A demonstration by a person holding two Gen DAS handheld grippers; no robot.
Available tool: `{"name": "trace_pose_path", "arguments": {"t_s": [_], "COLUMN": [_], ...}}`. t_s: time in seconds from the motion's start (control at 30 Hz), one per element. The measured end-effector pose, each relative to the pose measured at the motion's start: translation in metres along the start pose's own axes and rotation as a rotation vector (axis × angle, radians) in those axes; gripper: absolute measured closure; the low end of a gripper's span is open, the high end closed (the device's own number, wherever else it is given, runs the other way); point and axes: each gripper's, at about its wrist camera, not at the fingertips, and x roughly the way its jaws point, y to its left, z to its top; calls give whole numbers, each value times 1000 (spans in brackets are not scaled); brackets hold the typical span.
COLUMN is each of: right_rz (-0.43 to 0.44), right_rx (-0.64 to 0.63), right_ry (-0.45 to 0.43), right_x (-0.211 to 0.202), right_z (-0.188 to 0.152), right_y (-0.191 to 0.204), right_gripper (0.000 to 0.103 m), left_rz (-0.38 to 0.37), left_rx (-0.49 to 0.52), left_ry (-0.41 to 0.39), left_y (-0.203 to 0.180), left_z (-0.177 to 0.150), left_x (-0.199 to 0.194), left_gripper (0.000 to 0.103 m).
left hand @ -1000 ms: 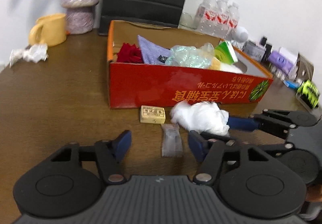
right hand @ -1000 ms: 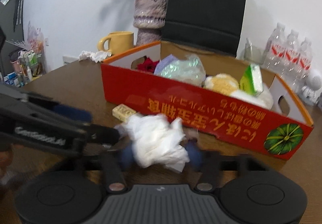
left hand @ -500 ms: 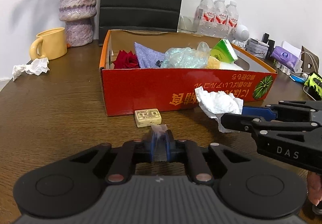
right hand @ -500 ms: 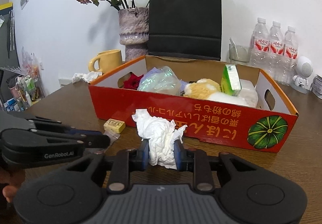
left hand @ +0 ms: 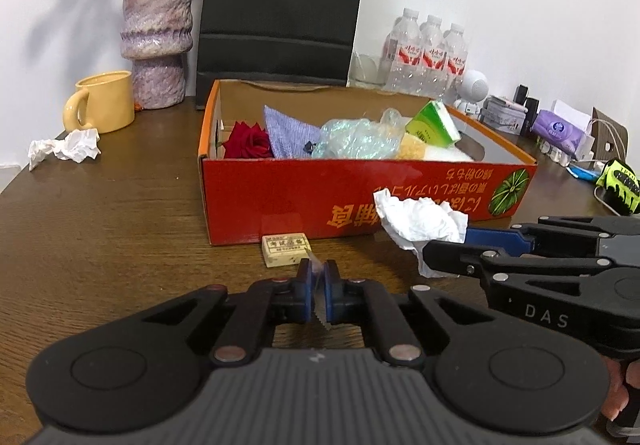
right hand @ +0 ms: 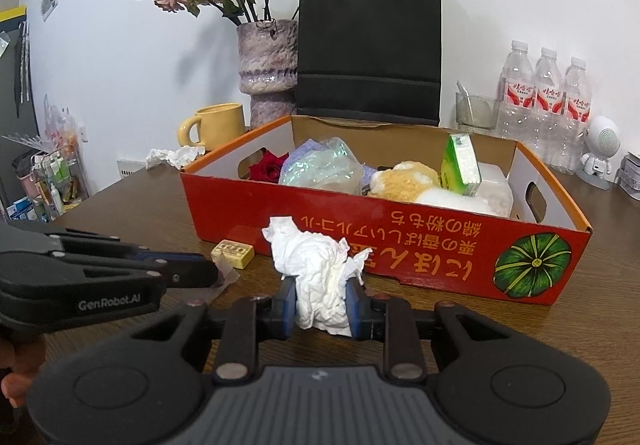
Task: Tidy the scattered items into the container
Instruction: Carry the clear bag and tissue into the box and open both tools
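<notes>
The red cardboard box (left hand: 360, 197) stands mid-table and holds a rose, cloth, plastic wrap and a green carton; it also shows in the right wrist view (right hand: 400, 241). My left gripper (left hand: 317, 293) is shut on a small clear plastic wrapper (left hand: 316, 277), held above the table in front of the box. My right gripper (right hand: 320, 301) is shut on a crumpled white tissue (right hand: 316, 269), which also shows in the left wrist view (left hand: 420, 221). A small yellow eraser-like block (left hand: 286, 247) lies on the table by the box's front wall.
Another crumpled tissue (left hand: 64, 147) lies at the far left near a yellow mug (left hand: 104, 107). A purple vase (left hand: 158, 41) and a black paper bag (left hand: 280, 5) stand behind the box. Water bottles (left hand: 426, 53) and small clutter sit at the right.
My left gripper closed on the clear wrapper and lifted it. My right gripper lifted the white tissue off the table; both have risen in front of the box.
</notes>
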Motion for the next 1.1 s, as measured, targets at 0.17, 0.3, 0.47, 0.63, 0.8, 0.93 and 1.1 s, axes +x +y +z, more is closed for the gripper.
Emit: {"name": "trace_pose_path", "arguments": {"t_s": [0.17, 0.3, 0.47, 0.63, 0.8, 0.93, 1.1], "right_rz": [2, 5, 8, -36, -55, -67, -61], "right_rx": [-3, -13, -3, -3, 37, 66, 87], "right_ry": [-27, -75, -126, -164, -157, -121, -45], "right_x": [-11, -28, -42, -41, -20, 11, 42], "right_z": [5, 16, 34, 62, 87, 96, 97], "right_y": [1, 2, -3, -16, -37, -55, -69], "right_gripper": [79, 79, 79, 79, 79, 79, 79], "left_rz": [-17, -18, -31, -37, -48, -58, -42], "left_rx": [-20, -37, -26, -11, -51, -110, -106], "left_ry": [-39, -97, -158, -220, -250, -236, -166], "left_y": [0, -2, -8, -15, -14, -7, 2], "left_z": [4, 14, 36, 69, 99, 110, 111], "left_x": [-11, -24, -39, -40, -16, 16, 51], "left_gripper": [97, 97, 97, 97, 97, 97, 97]}}
